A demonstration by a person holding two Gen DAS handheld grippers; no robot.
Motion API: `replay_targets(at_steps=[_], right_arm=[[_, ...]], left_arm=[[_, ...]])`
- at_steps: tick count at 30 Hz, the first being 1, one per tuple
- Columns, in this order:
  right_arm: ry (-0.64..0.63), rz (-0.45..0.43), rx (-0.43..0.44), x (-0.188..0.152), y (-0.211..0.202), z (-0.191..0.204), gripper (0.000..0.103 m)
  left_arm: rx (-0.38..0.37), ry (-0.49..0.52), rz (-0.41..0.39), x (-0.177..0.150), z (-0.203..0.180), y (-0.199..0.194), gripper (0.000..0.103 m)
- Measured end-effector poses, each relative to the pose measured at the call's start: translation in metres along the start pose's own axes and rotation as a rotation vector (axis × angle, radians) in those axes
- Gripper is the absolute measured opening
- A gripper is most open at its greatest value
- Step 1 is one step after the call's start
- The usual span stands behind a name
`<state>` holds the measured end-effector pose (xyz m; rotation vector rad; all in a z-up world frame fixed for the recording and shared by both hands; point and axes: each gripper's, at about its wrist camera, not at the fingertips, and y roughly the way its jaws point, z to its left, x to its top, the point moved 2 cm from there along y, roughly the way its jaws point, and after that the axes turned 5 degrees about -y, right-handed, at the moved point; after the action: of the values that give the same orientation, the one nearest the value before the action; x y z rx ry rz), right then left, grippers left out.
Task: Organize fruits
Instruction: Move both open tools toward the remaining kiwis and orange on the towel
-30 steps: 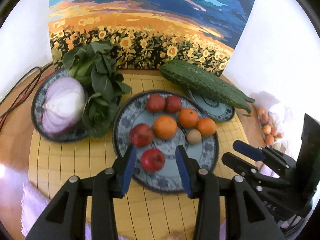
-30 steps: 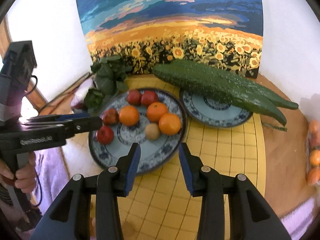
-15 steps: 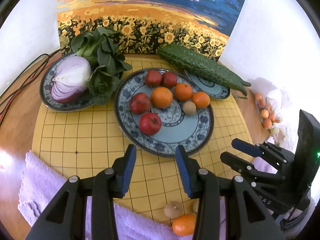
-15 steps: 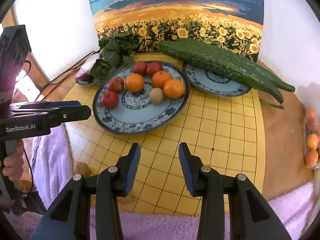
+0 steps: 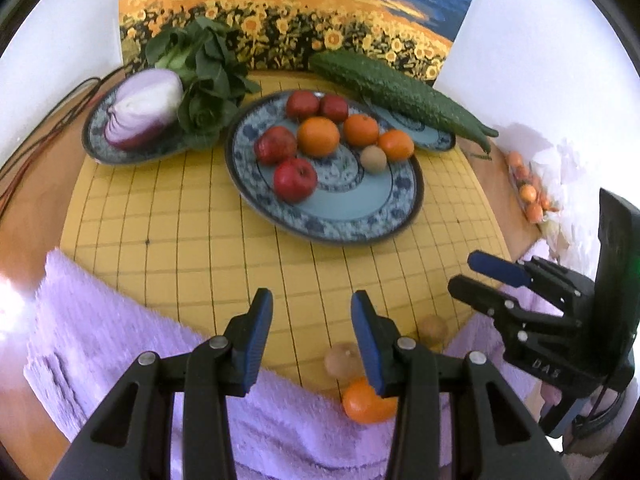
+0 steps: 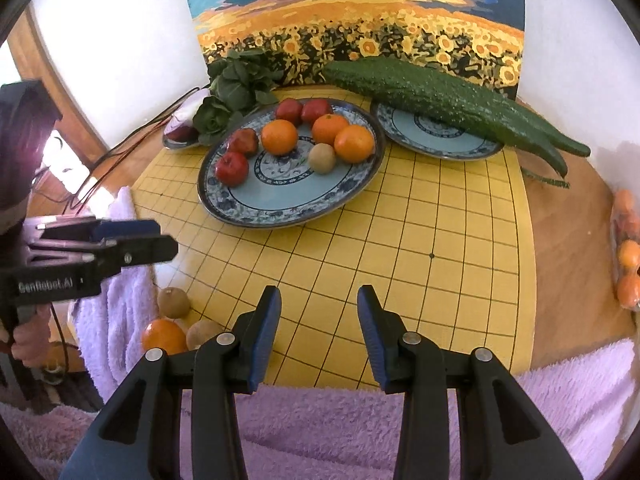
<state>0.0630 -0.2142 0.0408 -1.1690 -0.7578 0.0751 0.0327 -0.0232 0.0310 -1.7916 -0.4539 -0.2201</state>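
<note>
Left wrist view: The left gripper (image 5: 312,336) is seen with its jaws parted and nothing between them, poised over the near edge of the yellow grid board (image 5: 192,216). A large blue-patterned plate (image 5: 360,216) sits at mid-board, carrying four red apples (image 5: 295,179), three oranges (image 5: 318,136) and one kiwi (image 5: 373,159). Behind it to the left, a second plate (image 5: 100,148) is noted with a halved red onion (image 5: 142,110) and leafy greens (image 5: 208,76). A bitter gourd (image 5: 396,92) lies across a third plate (image 5: 436,142) at back right. Loose fruit is recorded at the near edge: a loose orange (image 5: 362,402) on the purple towel (image 5: 120,344), partly hidden by the right finger, with two loose kiwis (image 5: 342,360) just beside it. The right gripper (image 5: 476,276) is seen at the right, jaws released and empty.

Right wrist view: The right gripper (image 6: 318,336) is seen with jaws apart, empty, above the board (image 6: 440,240) and towel (image 6: 360,428). The fruit plate (image 6: 248,208) lies ahead to the left; the gourd (image 6: 440,100) is at the back. The loose orange (image 6: 164,336) and kiwis (image 6: 173,302) are found at lower left, below the left gripper (image 6: 160,236), which is held by a hand (image 6: 28,336).
</note>
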Motion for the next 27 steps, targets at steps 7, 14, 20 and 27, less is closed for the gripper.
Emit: replay_targets(at_steps=[7,14,20,27], right_arm=[[-0.001,0.013,0.023,-0.006,-0.005,0.005,0.041],[-0.002,0.030,0.036,-0.012,-0.006,0.009,0.041],[0.005,0.034,0.045,-0.017,-0.008,0.011,0.041],[0.027,0.043,0.050,-0.022,-0.009,0.010,0.041]], left_arm=[[-0.020,0.010,0.034,-0.015,-0.006,-0.003,0.043],[-0.031,0.019,0.088,-0.029,-0.011,0.007,0.043],[-0.044,0.005,0.090,-0.030,-0.011,0.010,0.038],[-0.057,-0.012,0.096,-0.028,-0.011,0.013,0.026]])
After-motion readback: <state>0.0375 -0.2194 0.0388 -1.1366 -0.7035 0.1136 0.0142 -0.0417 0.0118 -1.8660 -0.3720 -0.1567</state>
